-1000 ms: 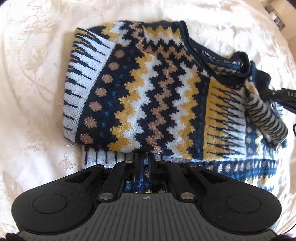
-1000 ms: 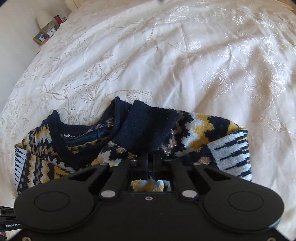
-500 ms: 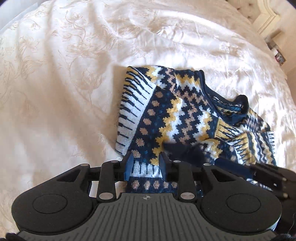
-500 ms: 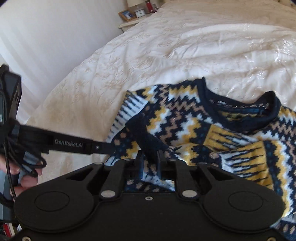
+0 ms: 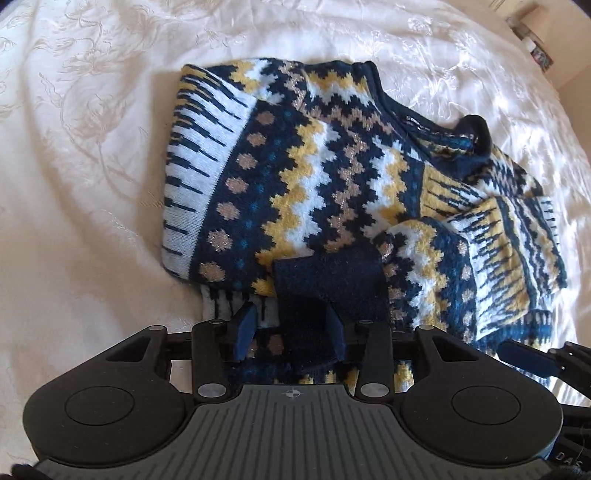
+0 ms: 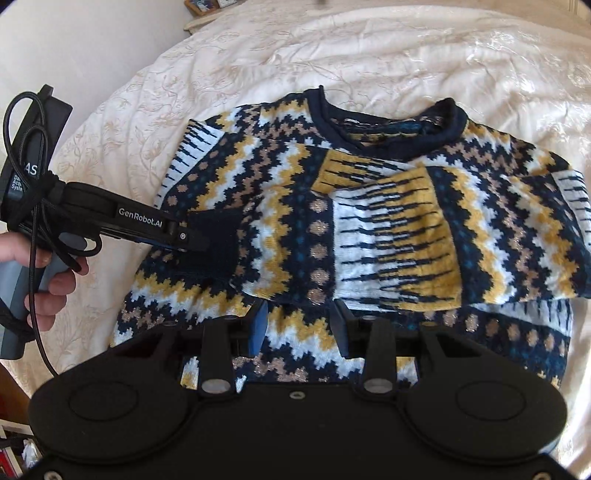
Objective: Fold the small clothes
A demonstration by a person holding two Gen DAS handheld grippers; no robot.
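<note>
Sweater folded on bedspread, nightstand clutter beyond

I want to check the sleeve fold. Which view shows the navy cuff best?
The left wrist view: the cuff lies square in front, whole and close, just ahead of the opening left tool. In the right wrist view the cuff sits off to the side, partly hidden by the left tool.

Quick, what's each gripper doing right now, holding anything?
Left gripper: jaws opening, navy knitted cuff loose between them.
Right gripper: jaws opening, holding nothing, above the navy, yellow and white patterned knitted sweater.
</note>
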